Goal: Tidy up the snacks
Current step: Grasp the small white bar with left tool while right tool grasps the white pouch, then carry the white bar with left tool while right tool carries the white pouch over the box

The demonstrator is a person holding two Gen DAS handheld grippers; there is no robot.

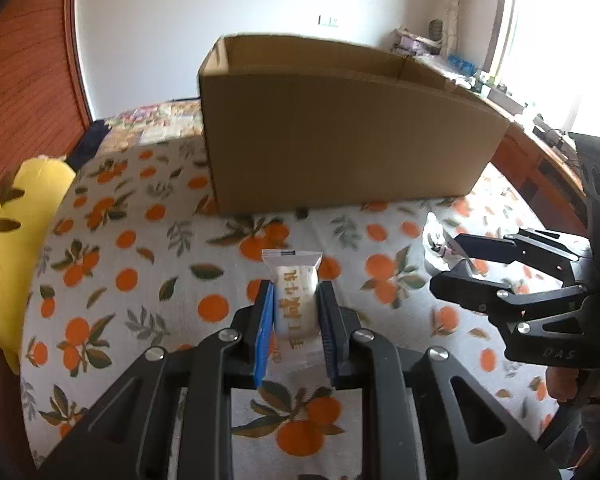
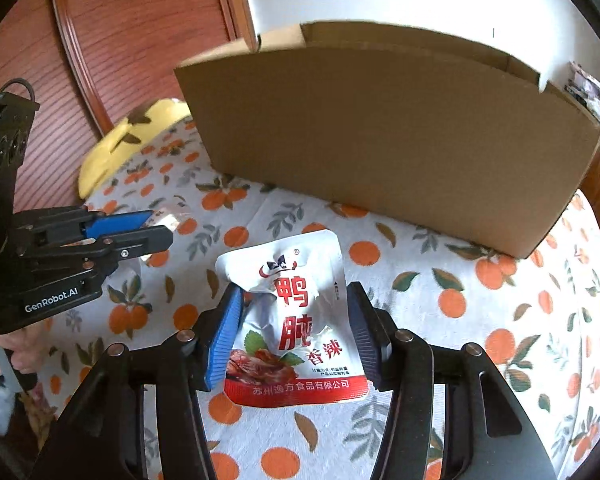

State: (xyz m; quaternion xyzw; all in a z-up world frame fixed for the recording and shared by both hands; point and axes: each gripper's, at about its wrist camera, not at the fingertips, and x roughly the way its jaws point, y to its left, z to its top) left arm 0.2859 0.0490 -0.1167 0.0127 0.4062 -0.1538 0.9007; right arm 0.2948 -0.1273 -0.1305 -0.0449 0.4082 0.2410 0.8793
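A small white snack packet (image 1: 296,300) with orange lettering stands upright between the blue pads of my left gripper (image 1: 296,286), which is shut on it just above the orange-print cloth (image 1: 140,280). My right gripper (image 2: 295,288) is shut on a white and red pouch (image 2: 300,328) with red characters; its pads press the pouch's two sides and crumple the left edge. In the left wrist view the right gripper (image 1: 450,262) shows at the right. In the right wrist view the left gripper (image 2: 160,226) shows at the left. An open cardboard box (image 1: 340,140) (image 2: 380,140) stands right behind both.
A yellow cushion (image 1: 20,220) (image 2: 140,136) lies at the cloth's left edge against a red-brown wooden panel (image 1: 20,80). A cluttered wooden desk (image 1: 540,132) runs under a bright window at the right. A person's hand (image 2: 4,352) holds the left gripper's handle.
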